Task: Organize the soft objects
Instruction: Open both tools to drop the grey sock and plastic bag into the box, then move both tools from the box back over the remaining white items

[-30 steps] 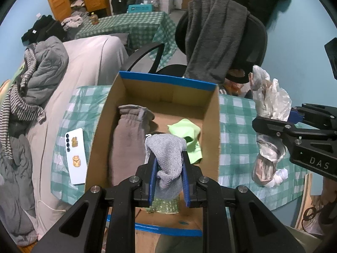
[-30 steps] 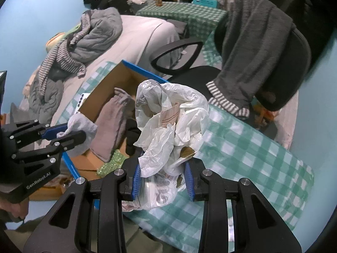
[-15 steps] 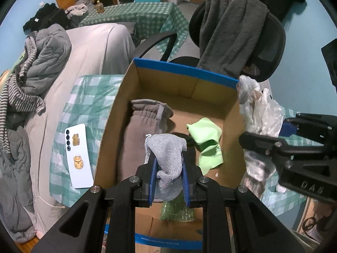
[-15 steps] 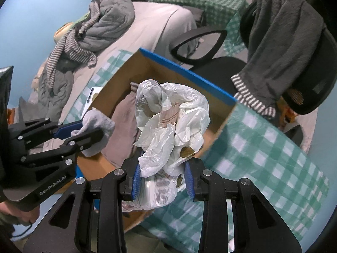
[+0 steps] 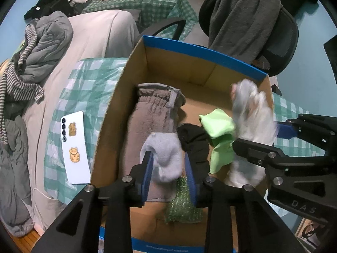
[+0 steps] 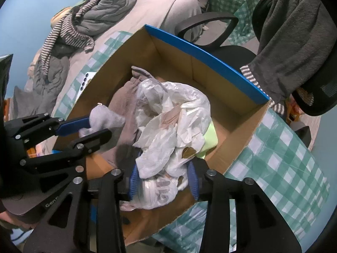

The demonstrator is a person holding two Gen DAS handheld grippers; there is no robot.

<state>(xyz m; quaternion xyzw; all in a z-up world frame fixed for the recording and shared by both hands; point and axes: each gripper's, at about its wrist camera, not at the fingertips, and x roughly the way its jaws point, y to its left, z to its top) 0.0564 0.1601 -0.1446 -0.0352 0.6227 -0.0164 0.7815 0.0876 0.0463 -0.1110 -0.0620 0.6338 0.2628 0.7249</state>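
Note:
A cardboard box [image 5: 118,97] with blue edges stands on the checked table. In it lie a folded brown garment [image 5: 151,116], a black cloth [image 5: 193,137], a light green cloth [image 5: 219,126] and a green sparkly piece [image 5: 183,202]. My left gripper [image 5: 168,164] has its jaws spread; a grey sock [image 5: 164,156] hangs between them, touching the left pad, over the box. It also shows in the right wrist view [image 6: 103,120]. My right gripper [image 6: 163,179] holds a crumpled white plastic bag [image 6: 174,126] over the box's right side; it looks blurred in the left wrist view [image 5: 250,113].
A white phone [image 5: 74,149] lies on the green checked tablecloth [image 5: 84,92] left of the box. A black office chair with a grey towel [image 5: 242,19] stands behind. A bed with grey clothes [image 5: 42,48] is at the left. Another checked table [image 5: 143,2] stands far back.
Both grippers moved forward over the box. The left jaws have widened around the grey sock. The right gripper carried the plastic bag from beside the box to above its inside.

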